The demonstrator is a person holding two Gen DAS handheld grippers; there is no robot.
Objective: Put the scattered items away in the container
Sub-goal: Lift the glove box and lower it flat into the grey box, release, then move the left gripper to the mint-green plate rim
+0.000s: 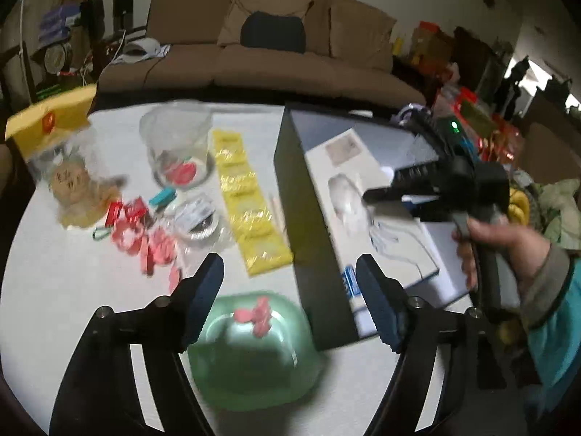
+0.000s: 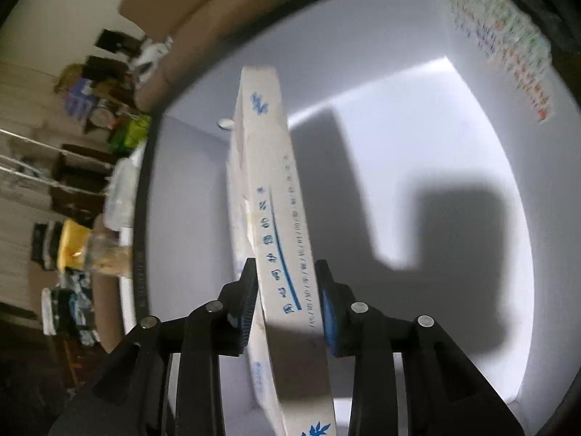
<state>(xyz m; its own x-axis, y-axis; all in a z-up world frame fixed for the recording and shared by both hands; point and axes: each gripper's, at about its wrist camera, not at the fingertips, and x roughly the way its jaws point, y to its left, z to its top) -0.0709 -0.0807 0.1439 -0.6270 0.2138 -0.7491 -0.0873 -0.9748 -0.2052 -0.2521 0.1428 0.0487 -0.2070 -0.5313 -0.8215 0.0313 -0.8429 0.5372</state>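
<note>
White with blue printed lettering, the flat cardboard box (image 2: 279, 225) is clamped edge-on between the fingers (image 2: 247, 301) of the right gripper (image 2: 287, 303) and sits inside the large dark open container (image 1: 290, 189), against its pale inner walls. The left gripper (image 1: 288, 290) hovers with its fingers spread and nothing between them, above a green translucent plastic bowl (image 1: 250, 356) holding pink pieces on the white desk (image 1: 72, 290). Near the container lie a yellow packet strip (image 1: 247, 196), scattered red and pink clips (image 1: 145, 239) and a clear glass jar (image 1: 178, 149).
</note>
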